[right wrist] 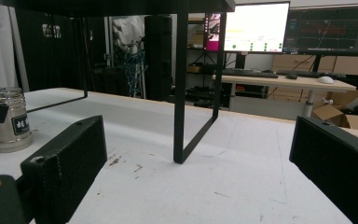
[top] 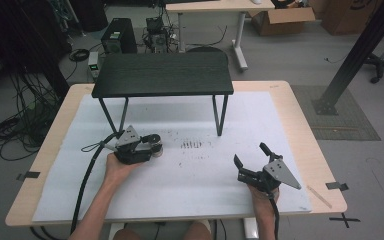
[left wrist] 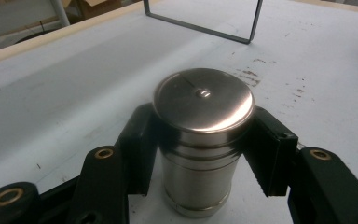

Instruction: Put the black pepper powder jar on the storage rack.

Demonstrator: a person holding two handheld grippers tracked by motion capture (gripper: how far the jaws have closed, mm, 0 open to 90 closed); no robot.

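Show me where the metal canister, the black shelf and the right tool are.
metal canister (left wrist: 203, 100): left gripper view, its lid.
black shelf (top: 162, 74): high view, its top board.
right tool (top: 250, 153): high view, midway between fingertips.

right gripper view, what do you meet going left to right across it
metal canister → the right gripper's own left jaw → black shelf leg → lit monitor → dark monitor → the gripper's own right jaw

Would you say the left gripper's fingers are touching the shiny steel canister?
Touching: in the left gripper view, both black fingers press against the steel canister just below its lid.
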